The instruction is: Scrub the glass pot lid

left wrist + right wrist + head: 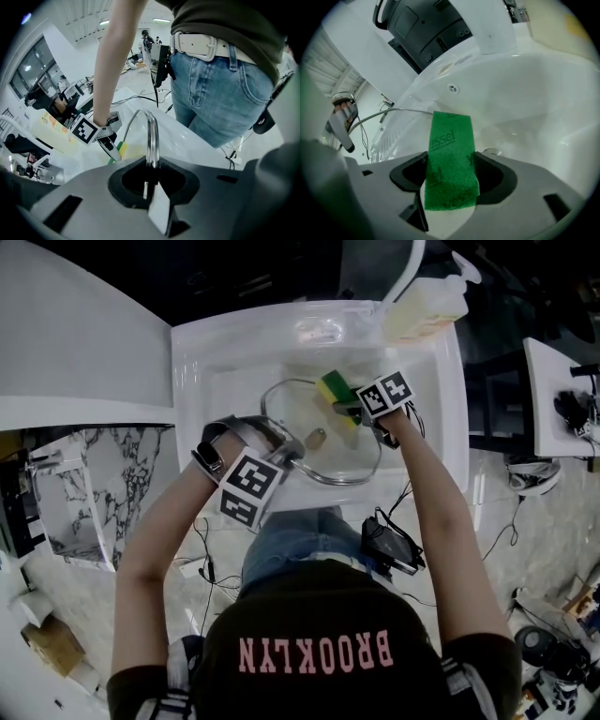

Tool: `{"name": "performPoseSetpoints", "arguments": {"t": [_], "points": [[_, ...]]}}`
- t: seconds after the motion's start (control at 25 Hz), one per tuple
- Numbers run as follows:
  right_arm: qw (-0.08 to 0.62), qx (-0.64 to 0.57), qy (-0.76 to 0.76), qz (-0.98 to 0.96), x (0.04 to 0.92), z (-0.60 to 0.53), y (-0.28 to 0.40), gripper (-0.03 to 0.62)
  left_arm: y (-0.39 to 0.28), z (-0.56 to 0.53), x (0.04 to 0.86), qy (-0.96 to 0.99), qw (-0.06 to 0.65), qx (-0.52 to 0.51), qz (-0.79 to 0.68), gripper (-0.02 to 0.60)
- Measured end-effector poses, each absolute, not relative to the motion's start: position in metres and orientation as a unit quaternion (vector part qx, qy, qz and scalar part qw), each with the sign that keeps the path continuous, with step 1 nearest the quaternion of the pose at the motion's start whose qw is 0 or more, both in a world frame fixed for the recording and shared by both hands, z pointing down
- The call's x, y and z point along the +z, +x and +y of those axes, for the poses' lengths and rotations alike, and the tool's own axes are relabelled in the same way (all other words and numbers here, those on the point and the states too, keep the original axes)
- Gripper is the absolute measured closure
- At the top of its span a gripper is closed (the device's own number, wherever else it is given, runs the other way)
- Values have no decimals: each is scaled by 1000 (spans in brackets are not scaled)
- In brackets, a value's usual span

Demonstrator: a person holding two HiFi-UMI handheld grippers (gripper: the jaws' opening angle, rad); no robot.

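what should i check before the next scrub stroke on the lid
1. Left gripper clamped on the glass lid: ok, the metal rim sits between its shut jaws.
2. Right gripper holding the sponge: ok, jaws shut on it.
3. Sponge touching the glass: cannot tell; the head view shows it at the lid's far edge.
4. Lid inside the sink: ok.
5. Soap on the sponge: cannot tell.

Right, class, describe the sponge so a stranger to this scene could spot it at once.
Look in the white sink in front of the person, where a glass lid is held. By its far edge, the right claw grips the sponge: yellow with a bright green face, the only green thing there.
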State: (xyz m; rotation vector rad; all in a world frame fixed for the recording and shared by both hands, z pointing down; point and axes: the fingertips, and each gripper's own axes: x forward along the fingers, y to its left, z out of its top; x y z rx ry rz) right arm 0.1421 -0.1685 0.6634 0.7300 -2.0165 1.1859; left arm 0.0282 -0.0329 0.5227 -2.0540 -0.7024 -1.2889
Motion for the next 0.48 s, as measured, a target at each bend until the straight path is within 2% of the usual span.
{"name": "performPoseSetpoints", "arguments": {"t": [0.28,0.48], "points": [[166,476,342,-793,616,-182,155,304,31,-35,524,-774,306,-489,-261,543],[119,464,345,-807,586,-172,162,304,33,-36,525,-774,307,-490,-257,543]]}}
